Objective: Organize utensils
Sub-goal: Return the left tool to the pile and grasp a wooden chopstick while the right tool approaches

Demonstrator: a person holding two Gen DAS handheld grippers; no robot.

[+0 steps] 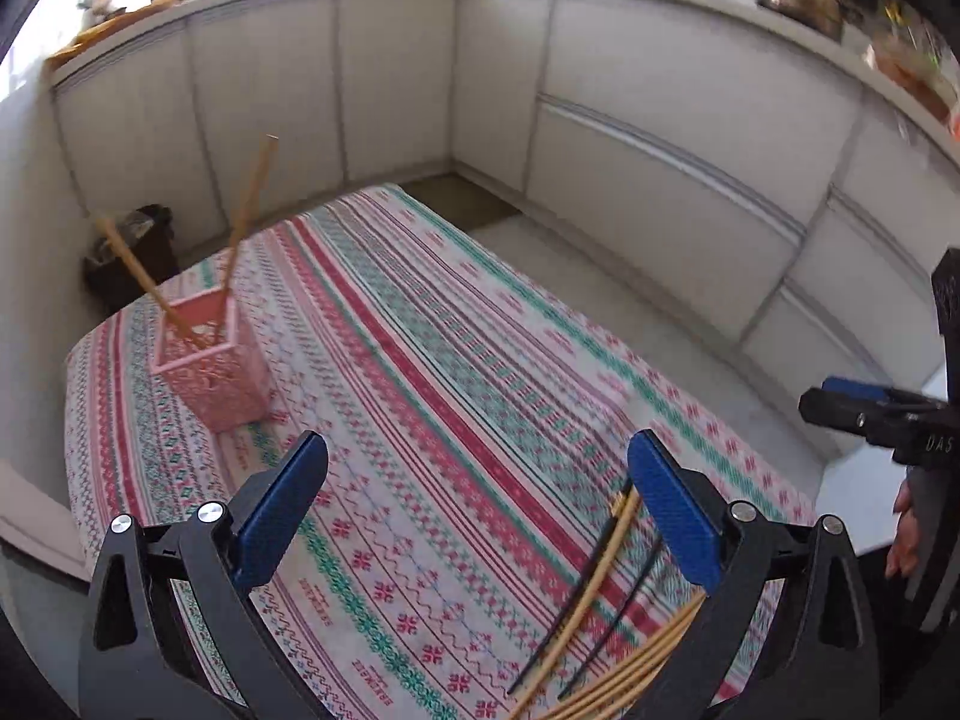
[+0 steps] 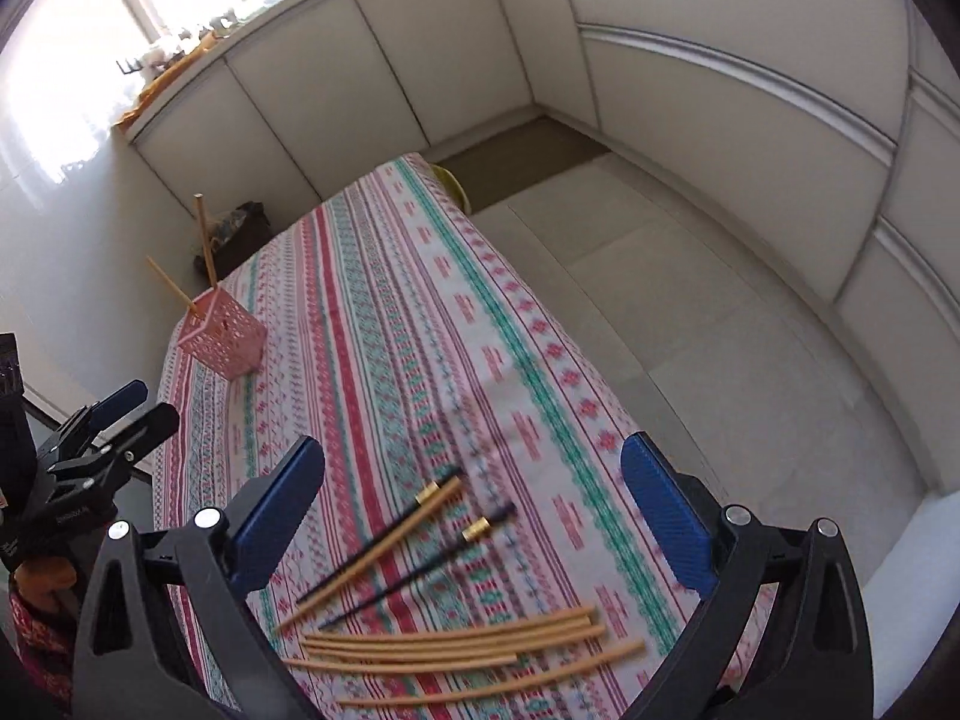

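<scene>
My right gripper (image 2: 474, 516) hangs wide and empty over loose chopsticks (image 2: 456, 648) at the table's (image 2: 384, 300) near edge — lying crosswise; left gripper (image 1: 480, 498) equally wide, farther.

Bamboo chopsticks (image 1: 624, 678) cut off by the bottom edge, partly hidden behind the right finger (image 1: 675, 516). Lower ends of two chopsticks (image 1: 249, 210) hidden inside the pink basket (image 1: 216, 372), far beyond the left finger. Countertop clutter (image 1: 888, 42) blurred, unidentifiable. Black bin (image 2: 237, 237) half hidden behind the tablecloth (image 2: 420, 330).
</scene>
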